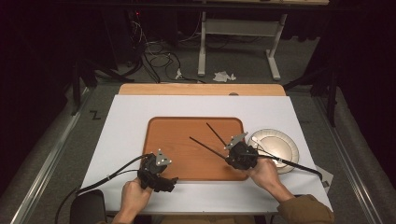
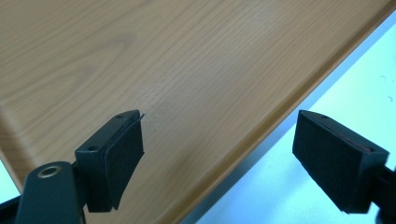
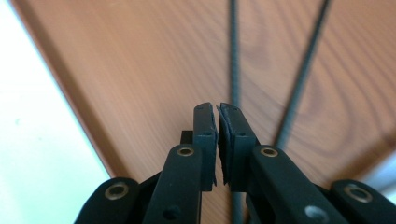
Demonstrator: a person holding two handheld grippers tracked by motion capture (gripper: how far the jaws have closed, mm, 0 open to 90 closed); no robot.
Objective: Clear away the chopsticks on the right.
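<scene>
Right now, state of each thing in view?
left gripper: open, nothing between the jaws, over the tray's edge
right gripper: shut, holds nothing
chopsticks: two, lying on the tray, not held
tray: flat on the table
plate: upright, empty

An orange-brown tray (image 1: 177, 140) with wood grain lies on a white mat (image 1: 126, 116). Two thin black chopsticks (image 1: 208, 147) cross its right part, beside a cream plate (image 1: 280, 144). Both grippers are black.
</scene>
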